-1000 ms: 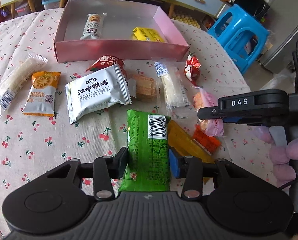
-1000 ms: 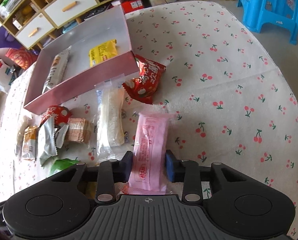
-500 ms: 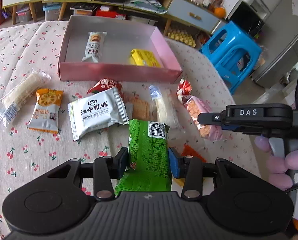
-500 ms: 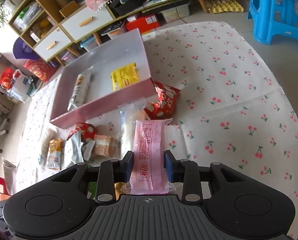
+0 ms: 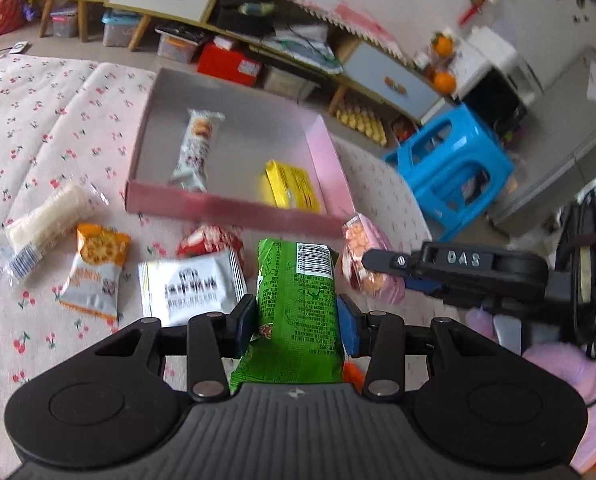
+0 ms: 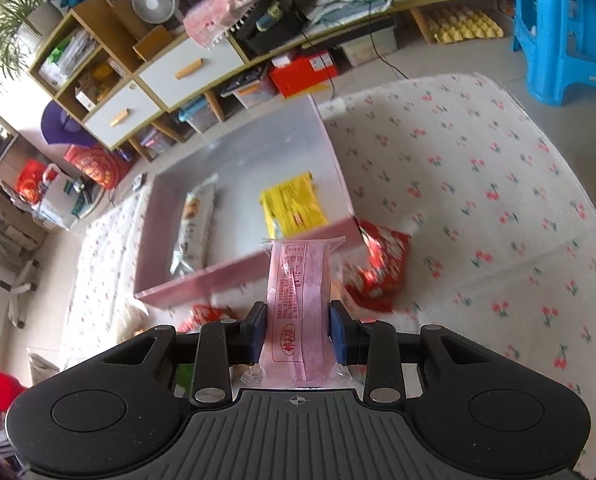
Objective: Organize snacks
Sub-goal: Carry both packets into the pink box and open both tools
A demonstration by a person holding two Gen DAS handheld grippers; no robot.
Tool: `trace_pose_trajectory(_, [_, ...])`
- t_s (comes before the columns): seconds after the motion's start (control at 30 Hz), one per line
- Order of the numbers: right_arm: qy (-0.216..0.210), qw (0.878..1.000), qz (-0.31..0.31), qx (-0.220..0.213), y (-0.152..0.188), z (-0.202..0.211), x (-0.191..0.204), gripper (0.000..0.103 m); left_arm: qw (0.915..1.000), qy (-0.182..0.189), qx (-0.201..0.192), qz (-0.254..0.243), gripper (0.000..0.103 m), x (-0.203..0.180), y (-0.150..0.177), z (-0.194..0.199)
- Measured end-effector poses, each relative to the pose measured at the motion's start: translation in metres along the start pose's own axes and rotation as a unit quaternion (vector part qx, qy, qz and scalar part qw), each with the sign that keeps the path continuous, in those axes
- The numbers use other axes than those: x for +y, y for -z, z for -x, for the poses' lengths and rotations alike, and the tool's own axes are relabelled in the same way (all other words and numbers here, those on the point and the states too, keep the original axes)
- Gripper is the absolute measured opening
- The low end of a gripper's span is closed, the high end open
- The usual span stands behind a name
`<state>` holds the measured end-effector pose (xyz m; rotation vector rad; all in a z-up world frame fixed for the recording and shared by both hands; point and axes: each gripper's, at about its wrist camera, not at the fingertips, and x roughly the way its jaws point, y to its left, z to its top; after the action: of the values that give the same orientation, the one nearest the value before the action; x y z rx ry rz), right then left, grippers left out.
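- Snacks lie scattered on the cherry-print bench [image 5: 38, 128], below a pink box [image 5: 234, 210] that sits in the upper middle of the left wrist view.
- Inside the box, a white biscuit packet [image 5: 194, 148] lies to the left and a yellow packet [image 5: 292, 190] to the right, well apart.
- Left tool [image 5: 296, 322], low in the frame's centre, is clamped on a green snack packet [image 5: 298, 300], which stands between its pads with the barcode end pointing toward the box.
- Right tool [image 6: 298, 334] grips a pink wrapped snack [image 6: 299, 300]; in the left wrist view that tool shows at the right edge, held by a hand in a pink glove [image 5: 569, 376].
- On the bench at the left of the frame: a clear-wrapped rice cracker [image 5: 46, 220], an orange-and-white packet [image 5: 96, 270] and a white packet [image 5: 194, 286].
- A red packet [image 6: 377, 268] lies just beside the box's near right corner.
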<state>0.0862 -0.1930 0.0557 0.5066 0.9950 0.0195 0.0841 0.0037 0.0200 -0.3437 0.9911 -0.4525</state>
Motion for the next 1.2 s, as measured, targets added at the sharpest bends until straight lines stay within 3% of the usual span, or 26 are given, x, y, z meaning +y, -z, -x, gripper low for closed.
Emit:
trace_pose_trajectory(0.1, [-0.015, 1.000, 0.000, -0.008, -0.011, -0.005, 0.004, 0.032, 0.9997, -0.008, -0.021, 0.013, 0.040, 0.003, -0.014, -0.006])
trace_pose_trajectory(0.33, [-0.054, 0.998, -0.010, -0.012, -0.038, -0.029, 0.008, 0.032, 0.9983, -0.005, -0.028, 0.051, 0.040, 0.018, -0.051, -0.038])
trace_pose_trajectory(0.57, [-0.025, 0.998, 0.052, -0.020, -0.074, -0.069, 0.018, 0.032, 0.9964, -0.024, -0.053, 0.062, 0.040, 0.033, -0.073, -0.076])
trace_pose_trajectory(0.77, [0.011, 0.993, 0.108, -0.034, -0.089, -0.098, 0.023, 0.032, 0.9958, -0.024, -0.081, 0.035, 0.040, 0.029, -0.085, -0.095])
trace_pose_trajectory(1.03, [0.012, 0.990, 0.132, -0.049, -0.096, -0.119, 0.023, 0.032, 0.9942, -0.049, -0.094, -0.013, 0.040, 0.022, -0.090, -0.116])
trace_pose_trajectory(1.2, [0.020, 0.989, 0.138, -0.056, -0.099, -0.126, 0.020, 0.033, 0.9942, -0.048, -0.095, -0.016, 0.040, 0.023, -0.093, -0.124])
